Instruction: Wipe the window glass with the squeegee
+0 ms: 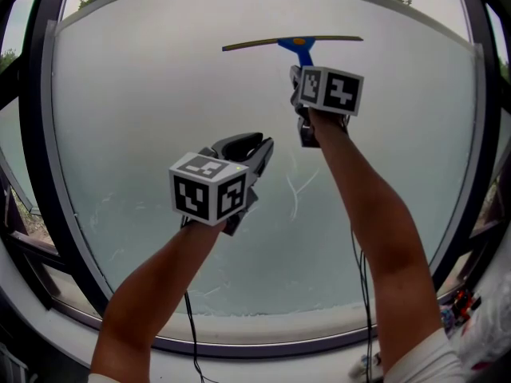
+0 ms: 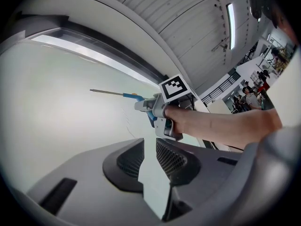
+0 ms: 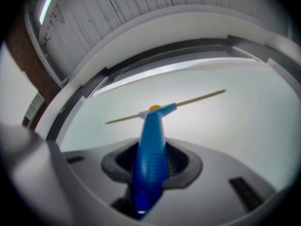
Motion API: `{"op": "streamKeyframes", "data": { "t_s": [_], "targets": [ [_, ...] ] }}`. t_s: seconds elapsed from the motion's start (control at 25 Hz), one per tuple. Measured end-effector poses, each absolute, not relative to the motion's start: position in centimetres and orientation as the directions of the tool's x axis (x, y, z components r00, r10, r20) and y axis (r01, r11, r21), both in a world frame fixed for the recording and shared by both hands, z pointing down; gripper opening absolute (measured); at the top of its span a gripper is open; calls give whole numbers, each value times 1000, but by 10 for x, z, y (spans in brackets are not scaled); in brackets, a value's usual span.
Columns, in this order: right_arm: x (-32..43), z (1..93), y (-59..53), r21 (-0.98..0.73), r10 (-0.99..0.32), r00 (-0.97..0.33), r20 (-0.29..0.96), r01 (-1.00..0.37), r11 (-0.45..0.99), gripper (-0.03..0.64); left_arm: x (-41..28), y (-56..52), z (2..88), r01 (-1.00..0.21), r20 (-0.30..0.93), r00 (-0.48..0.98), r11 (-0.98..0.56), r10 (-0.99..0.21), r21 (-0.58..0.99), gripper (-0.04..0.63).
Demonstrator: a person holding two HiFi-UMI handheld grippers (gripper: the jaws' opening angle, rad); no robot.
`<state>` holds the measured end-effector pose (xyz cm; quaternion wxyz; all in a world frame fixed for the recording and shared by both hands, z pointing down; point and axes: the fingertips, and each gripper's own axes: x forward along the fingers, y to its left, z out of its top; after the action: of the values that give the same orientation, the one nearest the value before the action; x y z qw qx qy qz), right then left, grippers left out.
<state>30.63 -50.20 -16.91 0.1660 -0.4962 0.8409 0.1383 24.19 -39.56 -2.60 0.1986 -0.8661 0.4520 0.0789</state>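
Observation:
The squeegee (image 1: 291, 43) has a thin straight blade and a blue handle, and its blade lies against the upper part of the window glass (image 1: 152, 118). My right gripper (image 1: 302, 72) is shut on the blue handle (image 3: 151, 145) just below the blade. The same squeegee (image 2: 113, 93) shows side-on in the left gripper view, held out by the right gripper (image 2: 143, 106). My left gripper (image 1: 260, 144) hangs lower and to the left, close to the glass. Its jaws (image 2: 146, 147) stand narrowly apart with nothing between them.
A dark frame (image 1: 36, 174) runs round the glass, with a pale sill (image 1: 239, 325) below. Faint streaks (image 1: 295, 190) mark the glass between my arms. Cables (image 1: 192, 325) hang under the forearms. Several people (image 2: 249, 98) stand far behind in the room.

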Motion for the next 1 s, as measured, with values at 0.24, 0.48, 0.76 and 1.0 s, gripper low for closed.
{"op": "streamKeyframes", "data": {
  "t_s": [0.24, 0.48, 0.76, 1.0],
  "targets": [
    [307, -164, -502, 48, -788, -457, -412, -875, 482, 137, 248, -393, -22, -804, -314, 594, -530, -741, -270, 101],
    [308, -152, -503, 45, -793, -461, -398, -874, 485, 137, 254, -392, -15, -794, -307, 607, -549, -733, -261, 101],
    [313, -139, -502, 40, -798, -460, -390, -874, 484, 137, 255, -393, -5, -792, -292, 611, -557, -736, -250, 101],
    [318, -125, -501, 24, -803, -459, -381, -873, 488, 137, 261, -392, 4, -787, -280, 616, -566, -736, -244, 101]
  ]
}}
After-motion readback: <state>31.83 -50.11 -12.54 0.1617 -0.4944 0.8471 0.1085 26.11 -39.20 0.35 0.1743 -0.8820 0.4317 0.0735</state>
